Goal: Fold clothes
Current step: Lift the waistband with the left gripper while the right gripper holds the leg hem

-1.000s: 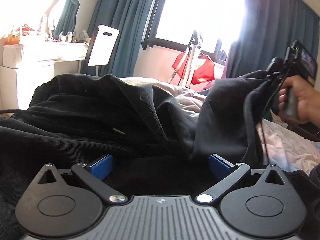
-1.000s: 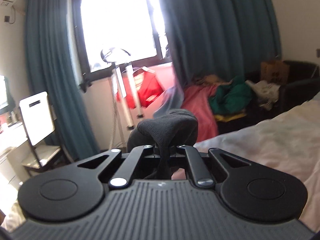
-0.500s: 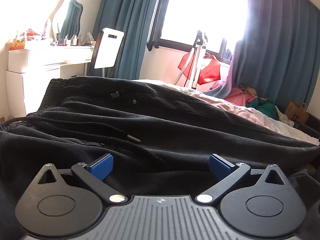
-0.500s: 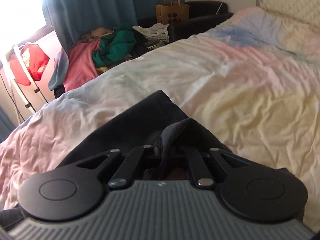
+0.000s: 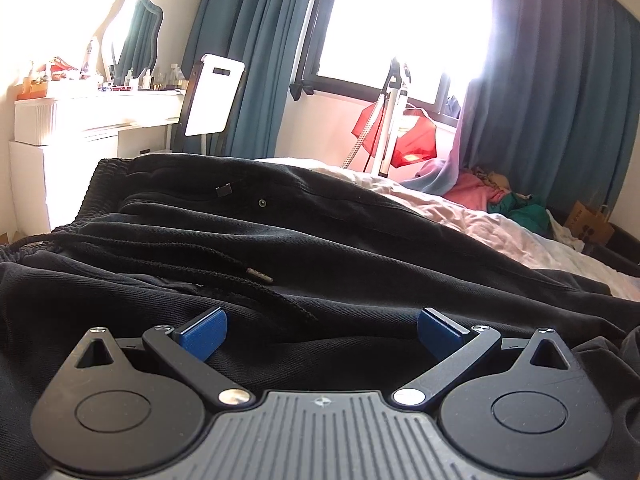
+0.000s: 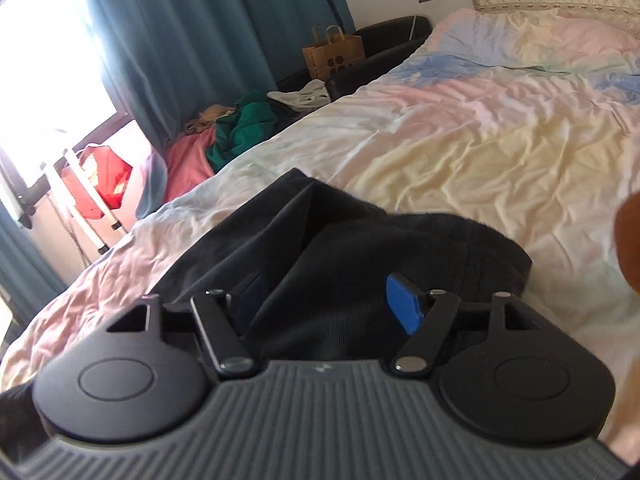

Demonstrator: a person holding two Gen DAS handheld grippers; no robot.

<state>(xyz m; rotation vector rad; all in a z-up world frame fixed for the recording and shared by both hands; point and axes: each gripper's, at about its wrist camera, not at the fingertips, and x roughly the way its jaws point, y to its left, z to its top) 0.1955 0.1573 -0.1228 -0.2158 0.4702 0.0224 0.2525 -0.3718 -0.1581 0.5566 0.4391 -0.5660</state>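
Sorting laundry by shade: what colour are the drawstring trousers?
Black trousers; the left wrist view shows them best.

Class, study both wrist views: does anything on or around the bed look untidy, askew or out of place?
Yes. The black trousers lie rumpled on the bed sheet, their drawstring trailing loose across the fabric. Beyond the bed, a pile of clothes is heaped beneath the curtains. Nothing looks damaged.

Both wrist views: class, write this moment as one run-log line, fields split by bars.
task: fold clothes | left gripper: open over black trousers | right gripper: open over trouser leg end | surface: bed
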